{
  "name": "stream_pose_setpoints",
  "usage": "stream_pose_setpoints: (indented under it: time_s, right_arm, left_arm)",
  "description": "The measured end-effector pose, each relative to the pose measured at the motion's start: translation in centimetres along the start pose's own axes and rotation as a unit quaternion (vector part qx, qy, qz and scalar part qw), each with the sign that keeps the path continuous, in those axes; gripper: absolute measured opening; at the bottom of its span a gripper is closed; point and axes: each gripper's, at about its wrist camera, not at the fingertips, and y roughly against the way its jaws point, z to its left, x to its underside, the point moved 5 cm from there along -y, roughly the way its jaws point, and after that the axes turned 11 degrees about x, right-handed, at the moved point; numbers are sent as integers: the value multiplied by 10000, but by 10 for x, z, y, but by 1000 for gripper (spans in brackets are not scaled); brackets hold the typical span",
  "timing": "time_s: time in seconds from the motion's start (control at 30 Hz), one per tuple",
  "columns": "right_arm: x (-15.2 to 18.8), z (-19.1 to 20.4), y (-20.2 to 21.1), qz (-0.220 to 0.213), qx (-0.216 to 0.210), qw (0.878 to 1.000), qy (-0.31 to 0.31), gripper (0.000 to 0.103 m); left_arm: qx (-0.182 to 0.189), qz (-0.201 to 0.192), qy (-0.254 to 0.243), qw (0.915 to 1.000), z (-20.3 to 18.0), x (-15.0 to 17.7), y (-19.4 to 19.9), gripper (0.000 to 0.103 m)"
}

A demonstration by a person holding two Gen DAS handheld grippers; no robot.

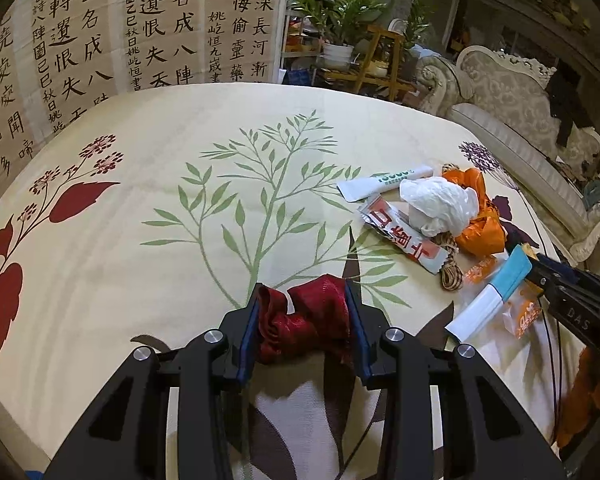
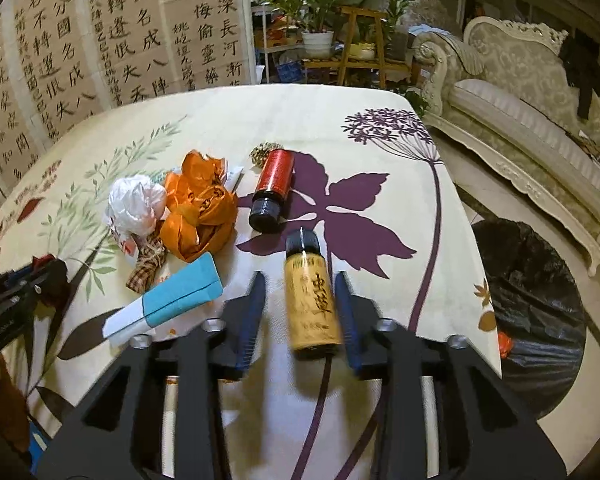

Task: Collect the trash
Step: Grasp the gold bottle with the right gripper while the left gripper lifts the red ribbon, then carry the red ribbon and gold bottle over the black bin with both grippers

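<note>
Gripping red cloth [image 1: 306, 320] tight in left gripper [image 1: 305, 316]; right gripper [image 2: 300, 308] half-closed around gold bottle [image 2: 311, 300], pads apparently touching. Near worktop front edge. Lift level, carry toward bin bag [image 2: 540, 300] off right edge.

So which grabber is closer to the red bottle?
Right. The right gripper sits just below the red bottle, around a gold bottle. The left gripper, squeezing red cloth, is farther off.
</note>
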Motion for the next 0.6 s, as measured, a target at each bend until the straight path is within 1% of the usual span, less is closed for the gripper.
stream_pose_setpoints:
  time_s: [0.2,0.3,0.47,0.6]
  right_arm:
    - [1,-7,4,-96,11,9999,-142,23]
    - [2,-16,10,-159,35,9995,-276,23]
    - [6,-40,23,-291,181,9983,-478,23]
    - [13,-70,37,-407,401,9957,-723,23]
  left_arm:
    - [-19,-94,-9,10000,-6,-1,3,38]
    - [54,-134,-17,9999,-13,-1,4,38]
    - [225,-203,-116,9995,-36,-3,7,38]
    - [446,-276,-266,9983,-62,-6,11,38]
